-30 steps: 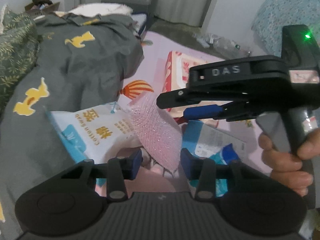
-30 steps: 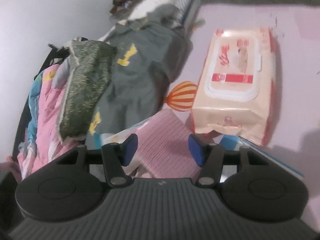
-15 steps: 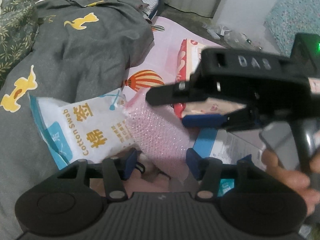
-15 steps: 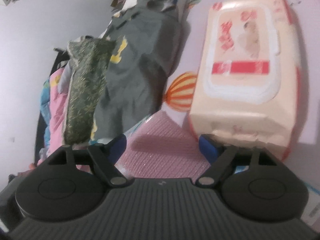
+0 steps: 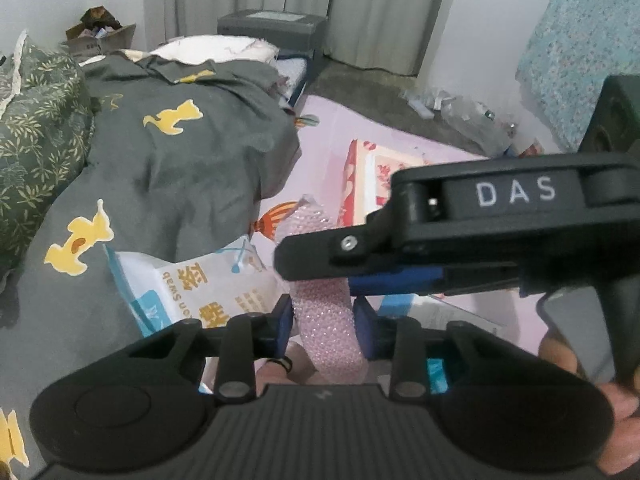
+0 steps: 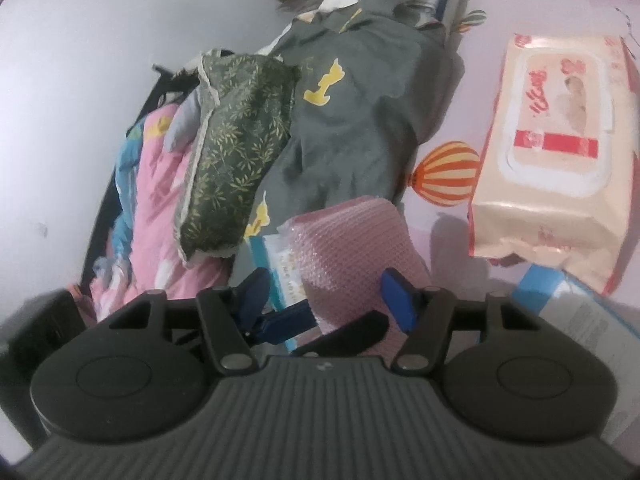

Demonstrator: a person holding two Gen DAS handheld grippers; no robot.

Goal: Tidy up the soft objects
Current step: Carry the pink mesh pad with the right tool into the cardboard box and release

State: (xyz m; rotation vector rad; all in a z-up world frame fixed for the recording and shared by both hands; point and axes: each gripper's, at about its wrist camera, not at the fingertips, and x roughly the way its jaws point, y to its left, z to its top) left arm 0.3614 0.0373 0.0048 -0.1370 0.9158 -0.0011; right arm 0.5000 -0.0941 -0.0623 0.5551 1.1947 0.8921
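A pink bubble-wrap piece (image 5: pixel 322 320) stands up between the blue pads of my left gripper (image 5: pixel 322 318). Its jaws are closing and the pads press on both sides of the wrap. My right gripper (image 5: pixel 316 276) reaches in from the right across the same wrap, held by a hand (image 5: pixel 568 360). In the right wrist view the bubble wrap (image 6: pixel 352 248) lies between the pads of my right gripper (image 6: pixel 326 292). Those jaws are closing, but the left pad stands clear of the wrap. My left gripper (image 6: pixel 320 326) pinches the wrap's near edge there.
A cotton swab bag (image 5: pixel 192 292) lies beside the wrap on a grey garment with yellow cats (image 5: pixel 180 160). A wet wipes pack (image 6: pixel 552 152) rests on the pink balloon-print sheet (image 6: pixel 448 176), a blue-white packet (image 6: pixel 580 320) under its corner. A green leafy pillow (image 6: pixel 240 152) lies left.
Both grippers have lifted a little. Each widened its jaws half a second ago and has narrowed them since. The left pads now squeeze the bubble wrap.
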